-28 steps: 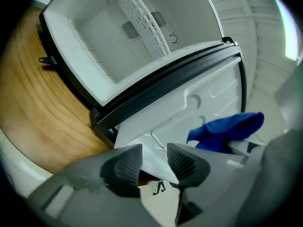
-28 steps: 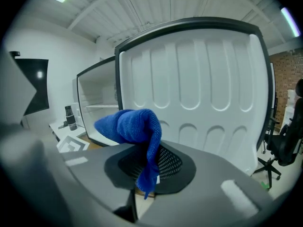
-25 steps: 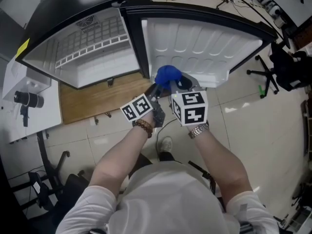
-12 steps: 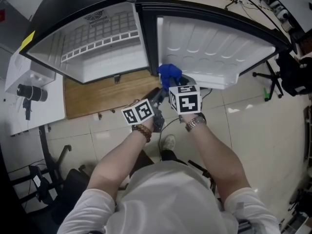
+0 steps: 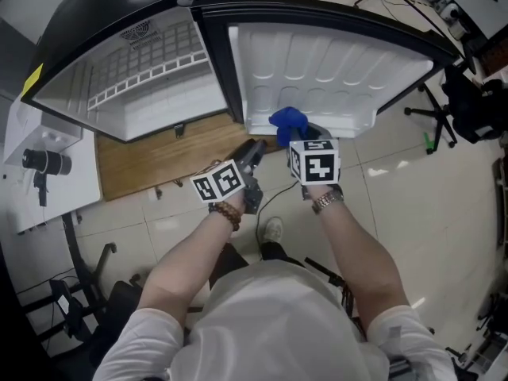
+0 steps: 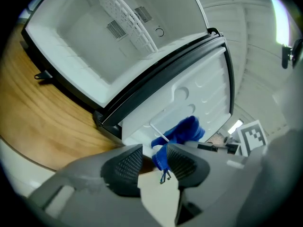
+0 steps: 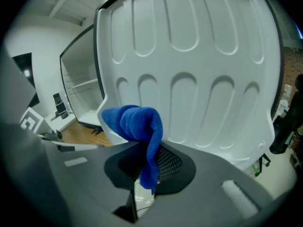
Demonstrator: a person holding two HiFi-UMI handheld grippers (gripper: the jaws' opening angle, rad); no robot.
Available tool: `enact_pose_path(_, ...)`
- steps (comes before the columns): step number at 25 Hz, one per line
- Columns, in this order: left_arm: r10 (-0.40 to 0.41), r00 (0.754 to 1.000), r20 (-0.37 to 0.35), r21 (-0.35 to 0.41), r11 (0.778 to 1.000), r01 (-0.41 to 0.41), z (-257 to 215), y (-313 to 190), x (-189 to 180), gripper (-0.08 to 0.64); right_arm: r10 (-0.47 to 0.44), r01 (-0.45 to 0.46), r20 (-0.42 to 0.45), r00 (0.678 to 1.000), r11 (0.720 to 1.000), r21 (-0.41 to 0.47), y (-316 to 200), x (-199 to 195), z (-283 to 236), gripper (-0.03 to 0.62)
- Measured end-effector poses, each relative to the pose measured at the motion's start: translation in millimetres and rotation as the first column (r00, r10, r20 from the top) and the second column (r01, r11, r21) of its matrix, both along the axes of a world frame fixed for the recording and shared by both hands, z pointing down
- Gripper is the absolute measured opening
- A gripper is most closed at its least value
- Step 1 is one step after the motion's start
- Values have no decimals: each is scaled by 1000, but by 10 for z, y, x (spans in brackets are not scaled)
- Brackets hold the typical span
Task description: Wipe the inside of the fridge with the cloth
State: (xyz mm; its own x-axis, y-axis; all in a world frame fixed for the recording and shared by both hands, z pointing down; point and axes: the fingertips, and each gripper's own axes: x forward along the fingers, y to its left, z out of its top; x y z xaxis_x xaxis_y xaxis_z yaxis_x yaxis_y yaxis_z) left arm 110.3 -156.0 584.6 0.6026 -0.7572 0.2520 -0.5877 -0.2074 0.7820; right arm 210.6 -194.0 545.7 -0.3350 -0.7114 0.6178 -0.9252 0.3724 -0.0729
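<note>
The blue cloth [image 5: 287, 123] is bunched against the lower edge of the open fridge door's white ribbed liner [image 5: 333, 62]. My right gripper [image 5: 299, 136] is shut on the blue cloth [image 7: 142, 126], whose tail hangs down between the mesh pads [image 7: 168, 162]. To its left, my left gripper [image 5: 254, 151] stands open a short way from the cloth; its jaws have just closed a little with nothing pressed between them. In the left gripper view the cloth [image 6: 184, 130] shows past that gripper [image 6: 154, 162]. The white fridge compartment [image 5: 151, 94] lies open at the left.
A wire shelf [image 5: 143, 54] sits inside the compartment. A wooden board [image 5: 159, 157] lies below the fridge. A white table with a black device [image 5: 44, 161] stands at the far left, and an office chair base [image 5: 432, 125] is on the tiled floor at the right.
My right gripper has sunk with the cloth and shifted slightly right along the door liner's lower edge. The left gripper has stayed nearly in place.
</note>
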Motion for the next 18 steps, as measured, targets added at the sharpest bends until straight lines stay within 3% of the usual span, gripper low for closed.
enact_pose_path(18,-13,999,-41,14,1000,13,-214,-217,205,153,214,-214,-39,976,977,2,-10,1308,16,38)
